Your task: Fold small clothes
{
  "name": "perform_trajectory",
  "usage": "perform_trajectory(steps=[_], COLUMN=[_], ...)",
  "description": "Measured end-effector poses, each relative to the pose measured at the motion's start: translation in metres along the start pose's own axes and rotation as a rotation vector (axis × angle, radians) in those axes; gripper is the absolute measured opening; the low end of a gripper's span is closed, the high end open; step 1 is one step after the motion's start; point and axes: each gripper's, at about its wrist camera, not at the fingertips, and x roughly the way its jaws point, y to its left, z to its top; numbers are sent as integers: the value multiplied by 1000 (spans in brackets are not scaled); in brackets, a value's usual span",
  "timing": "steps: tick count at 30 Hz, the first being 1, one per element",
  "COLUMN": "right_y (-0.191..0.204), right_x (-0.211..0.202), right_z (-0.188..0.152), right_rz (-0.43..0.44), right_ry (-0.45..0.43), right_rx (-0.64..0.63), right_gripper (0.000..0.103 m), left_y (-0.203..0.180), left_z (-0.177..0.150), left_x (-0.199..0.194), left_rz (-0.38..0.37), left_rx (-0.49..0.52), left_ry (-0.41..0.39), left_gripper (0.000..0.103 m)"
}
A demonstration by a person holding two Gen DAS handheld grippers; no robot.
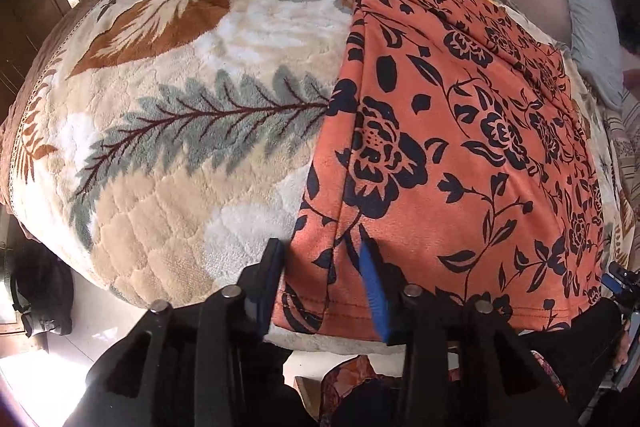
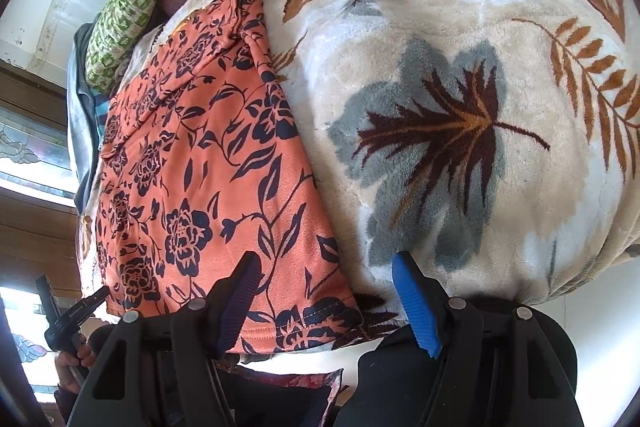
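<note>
Both grippers, left [image 1: 322,267] and right [image 2: 326,281], are hovering spread wide over the near hem of the orange black-flowered garment [image 1: 452,147] lying flat on the fluffy cream leaf-print blanket [image 1: 180,115].

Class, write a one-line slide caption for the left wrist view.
Open left tongs straddle the near hem of an orange floral garment on a leaf-patterned blanket.

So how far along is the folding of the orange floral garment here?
Done: the orange floral garment lies on the leaf-print blanket as a long strip, sides seemingly folded in. In hand: nothing; the left gripper and right gripper are open at its near hem corners. Left: the lengthwise fold.
</note>
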Motion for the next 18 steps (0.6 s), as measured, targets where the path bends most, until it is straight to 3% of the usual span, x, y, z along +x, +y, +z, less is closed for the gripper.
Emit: perform_trajectory(steps=[1, 4, 6, 7, 8, 10, 14, 15, 16, 17, 18], right_y=[-1, -8, -11, -12, -12, -11, -9, -7, -4, -2, -1], right_x=[0, 1, 1, 2, 4, 11, 23, 25, 27, 28, 29], right_z=[1, 2, 4, 5, 6, 8, 12, 13, 14, 14, 14], right_rz=[3, 18, 27, 27, 23, 25, 43, 34, 21, 10, -1], right_ry=[5, 15, 19, 24, 32, 49, 71, 73, 78, 82, 84], right_rx=[1, 28, 40, 41, 38, 39, 47, 40, 32, 25, 18], right_gripper=[71, 71, 71, 71, 71, 72, 77, 78, 79, 78, 78], left_y=[-5, -22, -34, -38, -40, -40, -40, -39, -37, -37, -41], left_z=[0, -4, -7, -7, -6, -2, 2, 5, 6, 8, 9], left_x=[3, 6, 6, 6, 6, 8, 13, 15, 16, 16, 16], left_rz=[-25, -37, -32, -22, -29, -72, -88, -103, -135, -155, -145], left_rx=[-4, 17, 70, 88, 94, 77, 76, 72, 69, 73, 80], left_ry=[4, -12, -27, -32, -34, -27, -21, -16, -10, -9, -10], left_gripper=[71, 72, 54, 37, 27, 20, 22, 27, 41, 48, 48])
